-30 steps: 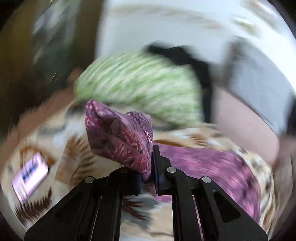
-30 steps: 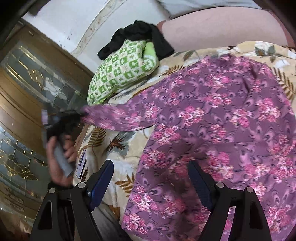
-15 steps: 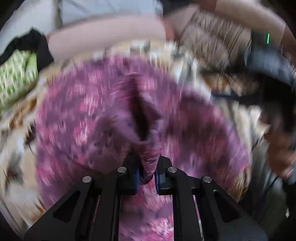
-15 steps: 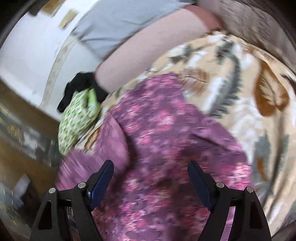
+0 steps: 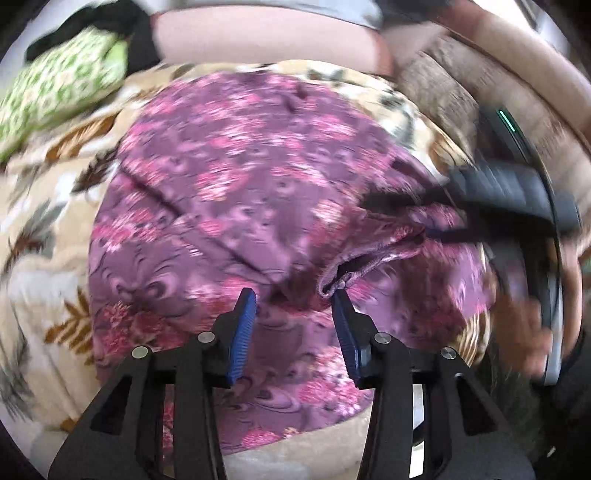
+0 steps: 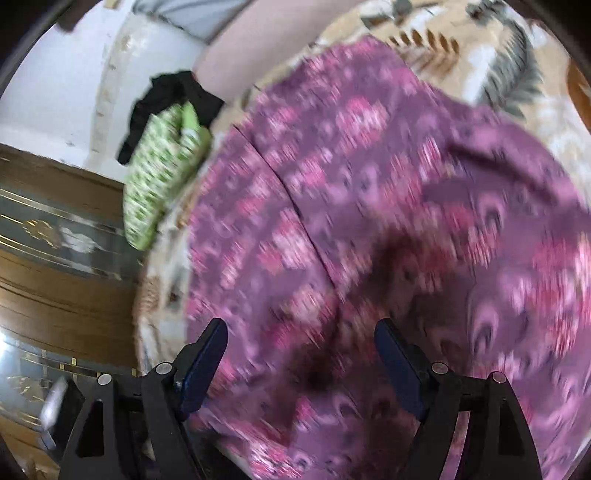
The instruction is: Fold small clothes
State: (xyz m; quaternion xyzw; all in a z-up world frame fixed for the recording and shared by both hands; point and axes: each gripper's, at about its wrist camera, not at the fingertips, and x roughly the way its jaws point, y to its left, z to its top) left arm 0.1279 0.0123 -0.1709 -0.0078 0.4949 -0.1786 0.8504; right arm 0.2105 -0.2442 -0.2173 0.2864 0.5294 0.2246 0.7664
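Note:
A purple garment with pink flowers [image 5: 236,177] lies spread on a beige leaf-print blanket [image 5: 40,236]. One sleeve lies folded across its body, the cuff [image 5: 336,284] just ahead of my left gripper [image 5: 293,299], which is open and empty over the cloth. My right gripper [image 6: 301,328] is open and empty just above the same garment [image 6: 369,206]. The right gripper also shows in the left wrist view [image 5: 509,195], blurred, at the garment's right edge.
A green patterned pillow [image 5: 55,92] with a black cloth [image 6: 166,99] on it lies at the blanket's far left. A person's bare leg [image 5: 266,33] lies along the far edge. A wooden glass-panelled cabinet [image 6: 55,240] stands to the left.
My left gripper carried the sleeve from the left over the garment's body, then opened and let it go. My right gripper stayed open and moved closer over the cloth.

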